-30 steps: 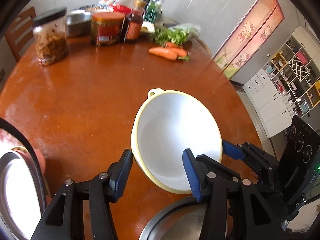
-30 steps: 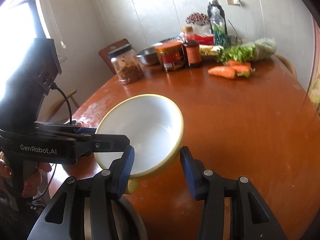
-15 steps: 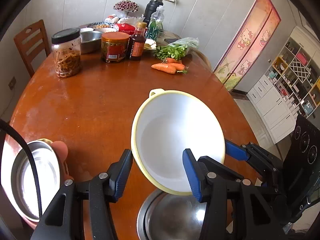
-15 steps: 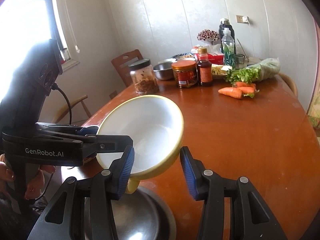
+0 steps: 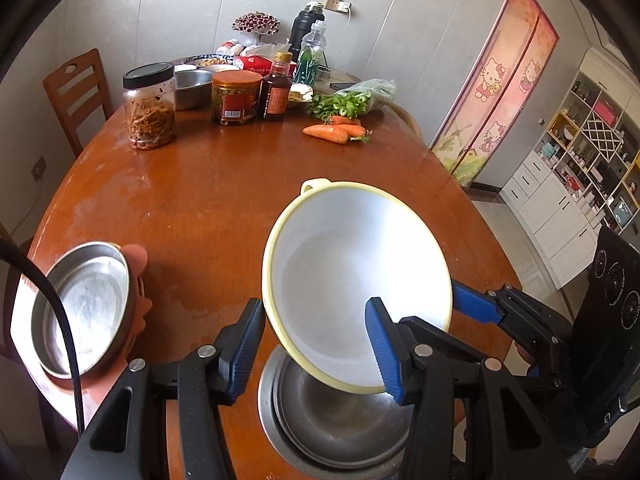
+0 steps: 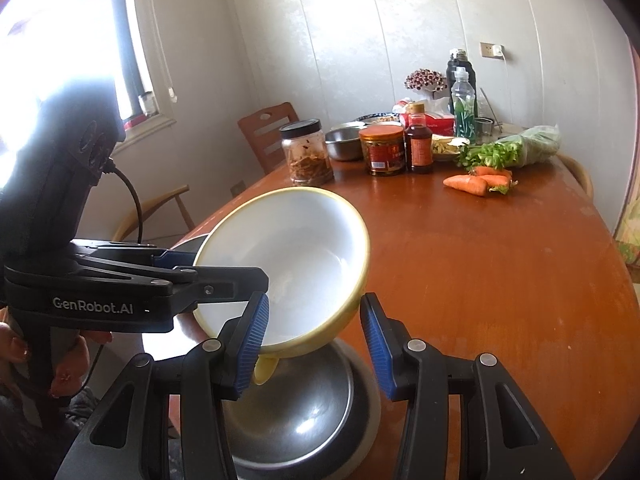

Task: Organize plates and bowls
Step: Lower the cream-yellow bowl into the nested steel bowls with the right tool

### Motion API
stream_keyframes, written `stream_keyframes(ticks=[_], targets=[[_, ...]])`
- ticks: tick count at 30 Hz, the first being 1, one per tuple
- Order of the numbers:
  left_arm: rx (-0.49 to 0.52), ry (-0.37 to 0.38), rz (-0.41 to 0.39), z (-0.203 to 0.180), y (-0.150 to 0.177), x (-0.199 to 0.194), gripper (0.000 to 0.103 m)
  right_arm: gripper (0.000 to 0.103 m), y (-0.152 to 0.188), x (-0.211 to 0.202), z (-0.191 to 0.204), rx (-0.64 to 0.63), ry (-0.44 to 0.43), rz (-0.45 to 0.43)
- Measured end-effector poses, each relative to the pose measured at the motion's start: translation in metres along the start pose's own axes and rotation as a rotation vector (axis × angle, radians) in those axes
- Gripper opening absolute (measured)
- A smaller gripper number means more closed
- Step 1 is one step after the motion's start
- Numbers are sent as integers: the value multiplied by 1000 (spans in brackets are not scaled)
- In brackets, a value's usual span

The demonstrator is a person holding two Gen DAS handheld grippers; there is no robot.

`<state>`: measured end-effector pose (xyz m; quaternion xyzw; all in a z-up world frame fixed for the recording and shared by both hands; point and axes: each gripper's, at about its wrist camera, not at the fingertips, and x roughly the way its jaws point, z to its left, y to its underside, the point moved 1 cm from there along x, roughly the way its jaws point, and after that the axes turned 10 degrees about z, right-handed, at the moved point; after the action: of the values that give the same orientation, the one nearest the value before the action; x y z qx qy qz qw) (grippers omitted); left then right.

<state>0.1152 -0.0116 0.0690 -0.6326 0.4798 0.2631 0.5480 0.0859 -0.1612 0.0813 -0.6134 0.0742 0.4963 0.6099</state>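
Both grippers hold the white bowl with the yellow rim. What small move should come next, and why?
Probably lower the white bowl straight down into the steel bowl. Both the left gripper and the right gripper grip its rim, and it hangs tilted just above that steel bowl, so nesting looks close.

Round wooden table (image 5: 224, 200) bears carrots (image 5: 332, 133), jars (image 5: 150, 106), steel bowls (image 5: 328, 412).

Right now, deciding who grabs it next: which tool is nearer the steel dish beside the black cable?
Left. The left tool is just beside the steel dish. The right tool grips the white bowl on its far side, away from the dish.
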Motion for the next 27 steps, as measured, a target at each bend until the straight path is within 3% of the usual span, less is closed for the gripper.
stream_keyframes(ticks=[27], targets=[[-34,-51,-30,-5,45,4,52,50,38,13,10,-46,-3,66]])
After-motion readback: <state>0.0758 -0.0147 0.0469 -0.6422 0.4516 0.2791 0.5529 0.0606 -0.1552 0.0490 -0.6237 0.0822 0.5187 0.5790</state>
